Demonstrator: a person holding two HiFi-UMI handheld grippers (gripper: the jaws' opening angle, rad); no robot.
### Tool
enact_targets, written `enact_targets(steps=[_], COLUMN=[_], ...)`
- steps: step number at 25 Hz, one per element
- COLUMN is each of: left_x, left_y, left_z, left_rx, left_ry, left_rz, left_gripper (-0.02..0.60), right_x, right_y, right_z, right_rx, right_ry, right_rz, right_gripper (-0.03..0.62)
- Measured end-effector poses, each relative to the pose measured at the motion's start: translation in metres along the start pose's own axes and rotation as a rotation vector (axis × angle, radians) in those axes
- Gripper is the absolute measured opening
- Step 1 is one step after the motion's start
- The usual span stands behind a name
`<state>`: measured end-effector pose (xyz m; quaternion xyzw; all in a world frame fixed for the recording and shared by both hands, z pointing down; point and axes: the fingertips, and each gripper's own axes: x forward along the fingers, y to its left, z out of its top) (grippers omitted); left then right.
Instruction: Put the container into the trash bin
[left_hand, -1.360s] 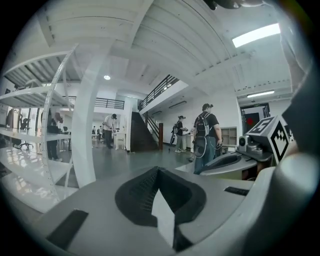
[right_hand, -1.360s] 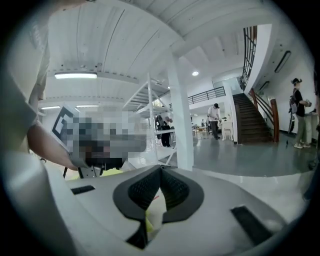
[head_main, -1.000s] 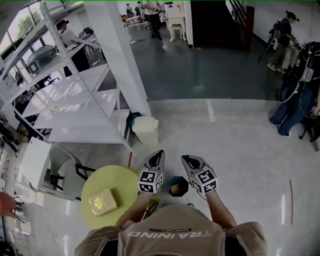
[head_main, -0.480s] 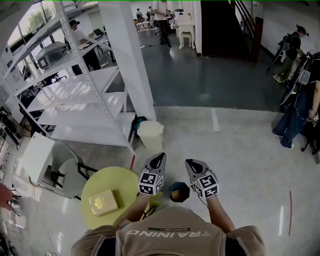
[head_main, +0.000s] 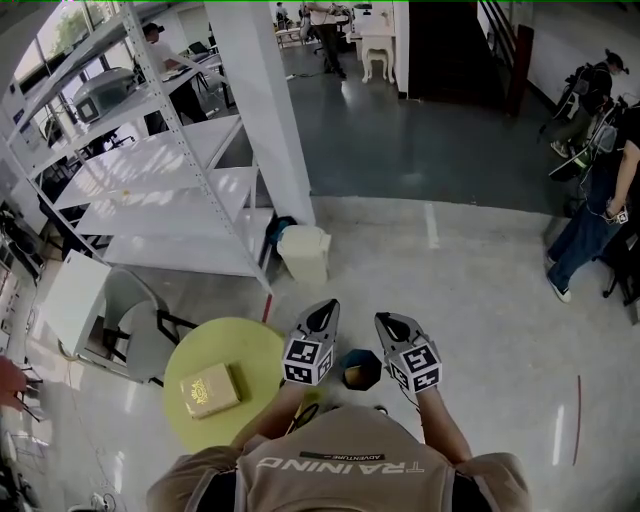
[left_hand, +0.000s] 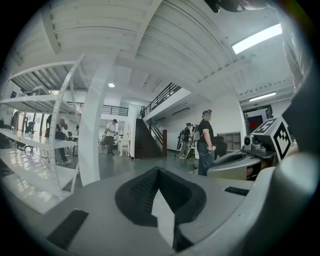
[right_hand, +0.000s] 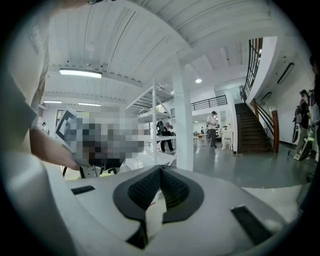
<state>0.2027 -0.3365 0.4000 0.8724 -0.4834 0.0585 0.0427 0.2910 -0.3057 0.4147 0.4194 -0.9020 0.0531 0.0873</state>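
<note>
- Pale, glossy concrete floor (head_main: 480, 300) fills this open hall. Compared with a second ago it has only slid a little in the head view, as if the head had swung slightly.
- White metal shelving rack (head_main: 150, 200) and white square pillar (head_main: 268, 110) stand to the left, both shifted a touch in the frame. The people (head_main: 590, 230) at the far right edge have drifted too.
- The round yellow-green table (head_main: 250, 350) sits low at my left, in much the same place as before.
- The pale cream lidded trash bin (head_main: 303, 252) stands on the floor at the foot of the pillar, well apart from the table.
- My left gripper (head_main: 322, 312) and right gripper (head_main: 385, 322) hang side by side ahead of me, where they were a second ago. Both pairs of jaws are pressed together and pinch nothing.
- A dark teal hexagonal tub (head_main: 358, 370) sits on the floor between the two grippers. I cannot tell what is in it.
- The flat tan box (head_main: 210, 390), which I take for the container, lies on the table. It is in neither gripper and not in the bin, so nothing in this last second has brought it closer to the bin.
</note>
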Motion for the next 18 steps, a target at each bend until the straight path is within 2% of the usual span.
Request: enact_targets(steps=[11,18], left_x=[-0.007,-0.012], left_y=[-0.006,-0.010], left_z=[0.005,0.000], left_rx=[-0.022,-0.023], left_ry=[-0.026,-0.021], left_rz=[0.005,0.011], left_gripper=[0.002,0.002], right_x=[-0.011,-0.012], right_y=[-0.004,0.001], right_z=[0.006,0.005], right_rx=[-0.020,-0.018], right_ry=[-0.012,-0.022], right_rz=[-0.029,-0.008], right_gripper=[0.003,0.003])
